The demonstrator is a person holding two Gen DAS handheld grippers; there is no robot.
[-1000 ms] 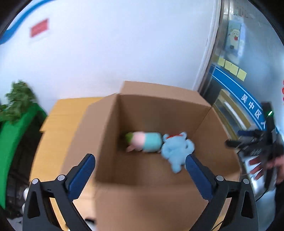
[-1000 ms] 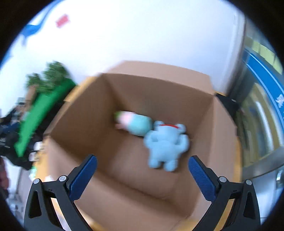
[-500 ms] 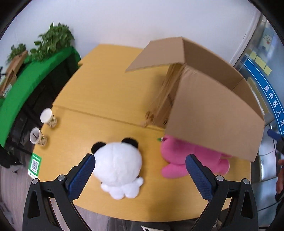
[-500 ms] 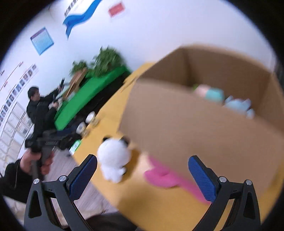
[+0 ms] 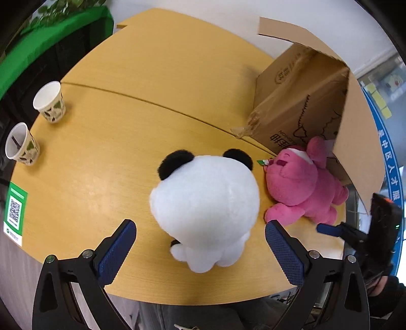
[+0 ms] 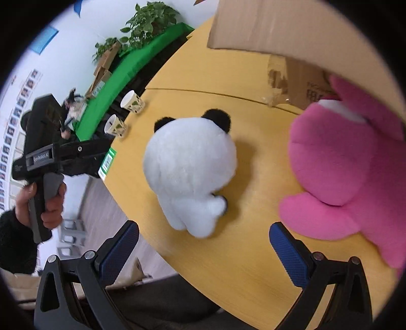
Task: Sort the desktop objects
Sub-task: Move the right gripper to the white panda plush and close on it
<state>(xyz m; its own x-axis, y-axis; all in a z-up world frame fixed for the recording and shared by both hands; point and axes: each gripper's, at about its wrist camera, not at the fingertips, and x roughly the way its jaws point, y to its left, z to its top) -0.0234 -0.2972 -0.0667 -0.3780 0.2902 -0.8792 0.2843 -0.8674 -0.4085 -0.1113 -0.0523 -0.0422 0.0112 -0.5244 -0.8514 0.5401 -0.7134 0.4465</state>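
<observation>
A white panda plush [image 5: 205, 205] with black ears sits on the wooden table [image 5: 127, 132], seen from behind, just ahead of my open left gripper [image 5: 200, 251]. A pink plush [image 5: 302, 187] lies to its right against the open cardboard box [image 5: 302, 101]. In the right wrist view the panda [image 6: 190, 162] is ahead of my open, empty right gripper [image 6: 203, 248] and the pink plush [image 6: 352, 157] is at the right, with the box [image 6: 279, 22] above. The box's inside is hidden.
Two paper cups [image 5: 49, 101] [image 5: 20, 144] stand at the table's left edge, beside a green QR sticker [image 5: 15, 213]. A green-covered bench with plants [image 6: 142, 48] runs behind. The table's near edge [image 5: 203, 299] lies under my fingers.
Both grippers have pulled back from above the box interior and dropped to the table's front edge. The view now faces the panda and pink plush outside the box, closer than half a second ago.
</observation>
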